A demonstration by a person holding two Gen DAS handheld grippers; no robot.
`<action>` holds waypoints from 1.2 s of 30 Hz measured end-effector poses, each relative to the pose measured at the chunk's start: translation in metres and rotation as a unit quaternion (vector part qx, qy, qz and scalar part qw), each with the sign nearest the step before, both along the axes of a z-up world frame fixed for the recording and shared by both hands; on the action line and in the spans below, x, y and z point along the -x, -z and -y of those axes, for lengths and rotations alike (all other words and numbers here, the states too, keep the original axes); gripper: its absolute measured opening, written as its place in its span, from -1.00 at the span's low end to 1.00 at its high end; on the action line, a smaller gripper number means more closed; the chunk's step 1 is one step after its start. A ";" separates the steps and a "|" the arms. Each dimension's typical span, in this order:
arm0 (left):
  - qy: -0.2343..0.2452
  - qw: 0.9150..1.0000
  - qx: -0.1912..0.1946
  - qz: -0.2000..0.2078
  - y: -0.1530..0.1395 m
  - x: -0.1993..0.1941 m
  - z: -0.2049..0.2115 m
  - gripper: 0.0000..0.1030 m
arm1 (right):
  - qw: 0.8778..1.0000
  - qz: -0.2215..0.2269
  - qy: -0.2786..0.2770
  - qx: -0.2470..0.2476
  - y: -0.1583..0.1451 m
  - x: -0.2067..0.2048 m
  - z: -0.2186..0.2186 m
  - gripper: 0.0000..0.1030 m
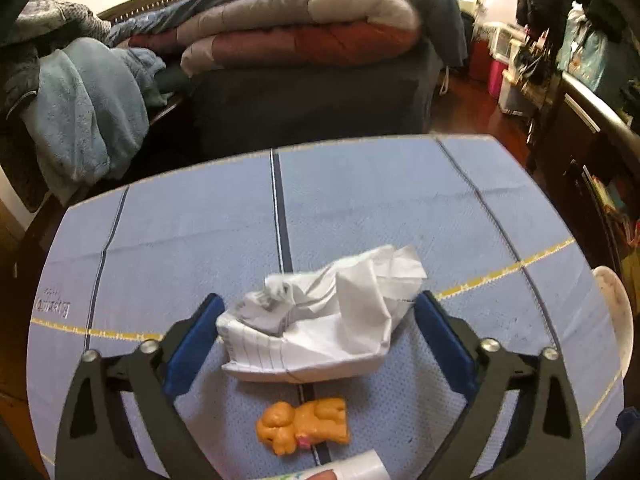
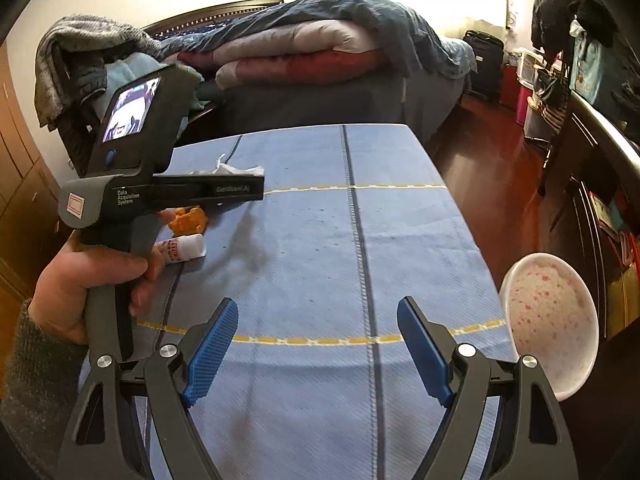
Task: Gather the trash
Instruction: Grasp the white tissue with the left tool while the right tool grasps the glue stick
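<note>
A crumpled sheet of white paper (image 1: pixel 320 320) lies on the blue cloth of the table (image 1: pixel 360 200). My left gripper (image 1: pixel 320 298) straddles it, and both blue pads touch its sides, so it is shut on the paper. In the right wrist view a hand holds that left gripper (image 2: pixel 260 186) at the left, with a bit of the paper (image 2: pixel 228 169) showing at its tips. My right gripper (image 2: pixel 316 308) hangs open over bare cloth near the front of the table, holding nothing.
An orange toy figure (image 1: pixel 304 424) and a white tube (image 1: pixel 360 468) lie just nearer than the paper. A white bowl with pink speckles (image 2: pixel 552 320) sits at the table's right edge. A bed with piled blankets (image 1: pixel 300 32) stands beyond the table, and cluttered furniture (image 2: pixel 580 140) stands at the right.
</note>
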State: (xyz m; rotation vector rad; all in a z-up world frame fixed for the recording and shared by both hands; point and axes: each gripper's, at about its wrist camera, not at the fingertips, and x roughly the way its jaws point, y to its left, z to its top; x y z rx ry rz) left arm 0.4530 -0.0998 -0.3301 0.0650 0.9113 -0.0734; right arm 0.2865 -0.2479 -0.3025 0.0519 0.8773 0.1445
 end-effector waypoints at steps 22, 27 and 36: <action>-0.112 0.989 0.067 0.066 -0.058 0.064 -0.132 0.13 | 0.995 -0.018 -0.102 -0.016 0.025 -0.044 -0.117 0.84; -0.118 0.988 0.075 0.065 -0.055 0.066 -0.147 0.14 | 0.994 -0.023 -0.108 -0.015 0.032 -0.054 -0.138 0.93; -0.116 0.988 0.083 0.064 -0.048 0.068 -0.152 0.14 | 0.995 -0.026 -0.091 0.028 0.038 -0.061 -0.149 0.68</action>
